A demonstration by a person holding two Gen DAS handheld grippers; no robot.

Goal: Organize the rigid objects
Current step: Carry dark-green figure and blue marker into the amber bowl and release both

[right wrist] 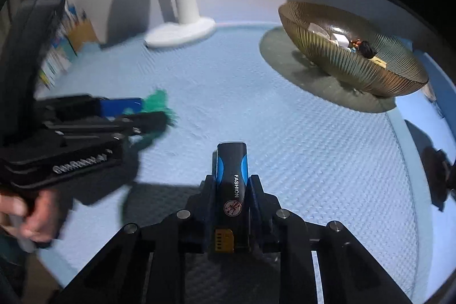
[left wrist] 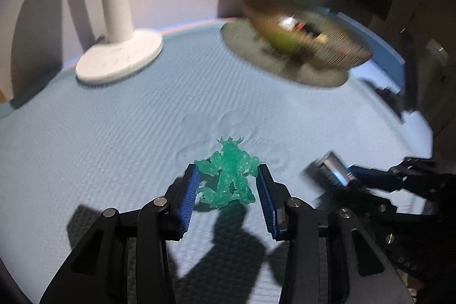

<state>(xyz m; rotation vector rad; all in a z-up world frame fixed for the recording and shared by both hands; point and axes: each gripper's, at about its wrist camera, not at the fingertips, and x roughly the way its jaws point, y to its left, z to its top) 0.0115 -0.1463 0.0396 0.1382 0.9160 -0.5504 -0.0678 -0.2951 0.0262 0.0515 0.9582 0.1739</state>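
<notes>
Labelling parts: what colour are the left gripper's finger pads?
Blue, ribbed pads on black arms; clearest in the left wrist view.

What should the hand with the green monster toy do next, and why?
Probably squeeze shut. The left gripper is open with a blue pad on each side of the green figure, which seems to rest on the blue mat. The right gripper already holds the black and blue lighter.

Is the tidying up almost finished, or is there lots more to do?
Partly done. A few small things already lie in the gold bowl. The right gripper is shut on a black and blue lighter, not yet dropped in. The left gripper is open around the green toy figure on the blue cloth, so that still needs picking up.
</notes>
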